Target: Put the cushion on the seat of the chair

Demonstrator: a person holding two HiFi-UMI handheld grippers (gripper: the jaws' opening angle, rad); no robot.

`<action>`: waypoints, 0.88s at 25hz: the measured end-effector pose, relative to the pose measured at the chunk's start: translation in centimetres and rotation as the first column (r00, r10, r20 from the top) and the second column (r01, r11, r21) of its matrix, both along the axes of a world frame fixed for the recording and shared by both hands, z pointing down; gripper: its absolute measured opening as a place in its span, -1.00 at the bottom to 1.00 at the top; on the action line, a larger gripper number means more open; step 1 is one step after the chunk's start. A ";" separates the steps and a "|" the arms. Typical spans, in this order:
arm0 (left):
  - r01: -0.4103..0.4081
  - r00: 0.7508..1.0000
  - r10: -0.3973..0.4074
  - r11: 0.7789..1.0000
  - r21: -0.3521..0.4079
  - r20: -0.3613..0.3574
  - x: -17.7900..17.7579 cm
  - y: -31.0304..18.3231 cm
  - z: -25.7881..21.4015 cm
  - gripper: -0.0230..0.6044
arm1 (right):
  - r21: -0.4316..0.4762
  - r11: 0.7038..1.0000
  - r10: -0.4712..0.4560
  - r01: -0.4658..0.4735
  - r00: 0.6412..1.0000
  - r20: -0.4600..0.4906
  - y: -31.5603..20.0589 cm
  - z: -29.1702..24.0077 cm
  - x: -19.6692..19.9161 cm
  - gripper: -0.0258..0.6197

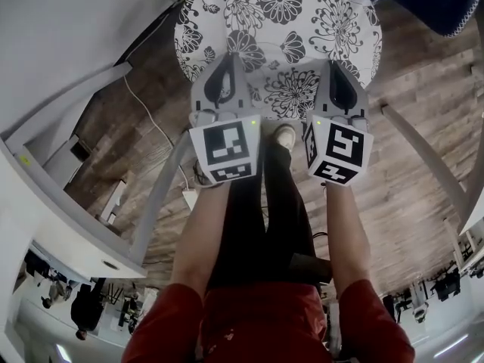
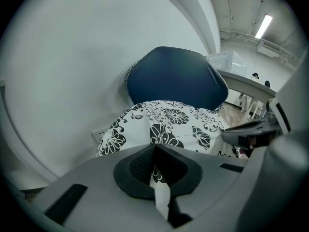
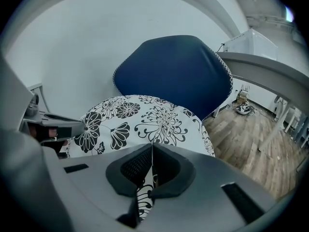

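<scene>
A round white cushion with black flower print [image 1: 280,29] hangs in the air between both grippers, above the wooden floor. My left gripper [image 1: 224,74] is shut on its near edge at the left; the fabric runs between the jaws [image 2: 155,173]. My right gripper [image 1: 342,78] is shut on the near edge at the right, fabric pinched between its jaws [image 3: 150,170]. The dark blue chair [image 3: 174,74] stands just beyond the cushion [image 3: 140,117], against the white wall; its shell also shows past the cushion [image 2: 164,124] in the left gripper view as the chair [image 2: 176,79]. A corner of the chair [image 1: 423,2] shows top right.
A white desk [image 1: 53,195] with a slanted leg [image 1: 162,195] stands on the left. Another white table leg [image 1: 423,161] crosses the floor at the right. A cable [image 1: 147,116] lies on the wooden floor. The person's legs and shoe [image 1: 285,136] are below the cushion.
</scene>
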State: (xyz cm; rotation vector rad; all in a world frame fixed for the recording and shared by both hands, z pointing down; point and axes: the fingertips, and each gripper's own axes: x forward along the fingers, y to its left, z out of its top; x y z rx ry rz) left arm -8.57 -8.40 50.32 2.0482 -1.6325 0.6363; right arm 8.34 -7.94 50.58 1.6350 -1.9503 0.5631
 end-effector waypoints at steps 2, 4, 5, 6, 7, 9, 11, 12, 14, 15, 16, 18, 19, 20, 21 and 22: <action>-0.005 1.000 0.005 1.000 0.003 0.003 0.1 0.0 0.3 -0.84 | 0.002 1.000 0.008 -0.008 1.000 0.003 0.0 0.4 0.1 -0.83; -0.010 1.000 0.010 1.000 0.004 0.004 0.1 0.1 0.7 -0.84 | 0.003 1.000 0.017 -0.017 1.000 0.005 0.1 0.8 0.2 -0.83; -0.013 1.000 0.013 1.000 0.005 0.003 0.1 0.0 0.9 -0.84 | 0.004 1.000 0.021 -0.021 1.000 0.005 0.0 0.9 0.2 -0.83; -0.015 1.000 0.015 1.000 0.006 0.003 0.2 0.0 1.0 -0.84 | 0.006 1.000 0.024 -0.024 1.000 0.004 0.0 1.0 0.2 -0.83; -0.018 1.000 0.018 1.000 0.007 0.003 0.2 -0.1 1.1 -0.84 | 0.007 1.000 0.026 -0.026 1.000 0.003 0.0 1.0 0.3 -0.83; -0.023 1.000 0.023 1.000 0.008 0.003 0.2 -0.1 1.1 -0.84 | 0.008 0.999 0.032 -0.032 0.999 0.002 0.0 1.0 0.3 -0.83; -0.025 1.000 0.025 1.000 0.006 0.001 0.1 -0.1 1.2 -0.84 | 0.008 0.999 0.037 -0.037 0.999 0.000 0.0 1.1 0.3 -0.83; -0.025 1.000 0.025 1.000 0.005 -0.001 0.1 -0.1 1.2 -0.84 | 0.008 0.999 0.040 -0.040 0.999 -0.001 0.0 1.2 0.3 -0.83; -0.027 1.000 0.027 1.000 0.001 -0.004 0.1 -0.1 1.5 -0.84 | 0.006 0.999 0.046 -0.046 0.999 -0.003 0.1 1.5 0.4 -0.83; -0.028 1.000 0.028 1.000 -0.002 -0.004 0.2 -0.2 1.7 -0.84 | 0.005 0.999 0.050 -0.049 0.999 -0.003 0.1 1.6 0.4 -0.83; -0.030 1.000 0.030 1.000 -0.003 -0.005 0.2 -0.2 1.9 -0.84 | 0.005 0.999 0.053 -0.053 0.999 -0.003 0.1 1.7 0.4 -0.83; -0.034 0.999 0.034 0.999 -0.005 -0.004 0.2 -0.2 2.1 -0.84 | 0.006 0.998 0.058 -0.058 0.998 -0.005 0.0 2.0 0.5 -0.83; -0.036 0.999 0.036 0.999 -0.006 -0.004 0.2 -0.2 2.2 -0.84 | 0.005 0.998 0.061 -0.061 0.998 -0.006 0.0 2.1 0.5 -0.83; -0.037 0.999 0.037 0.999 -0.007 -0.005 0.2 -0.2 2.3 -0.84 | 0.004 0.998 0.063 -0.063 0.998 -0.007 0.0 2.1 0.5 -0.83; -0.038 0.999 0.038 0.999 -0.008 -0.007 0.2 -0.2 2.5 -0.84 | 0.004 0.998 0.065 -0.065 0.998 -0.008 0.0 2.2 0.5 -0.83; -0.038 0.999 0.038 0.999 -0.010 -0.008 0.2 -0.3 2.6 -0.84 | 0.003 0.998 0.066 -0.066 0.998 -0.010 -0.1 2.3 0.5 -0.83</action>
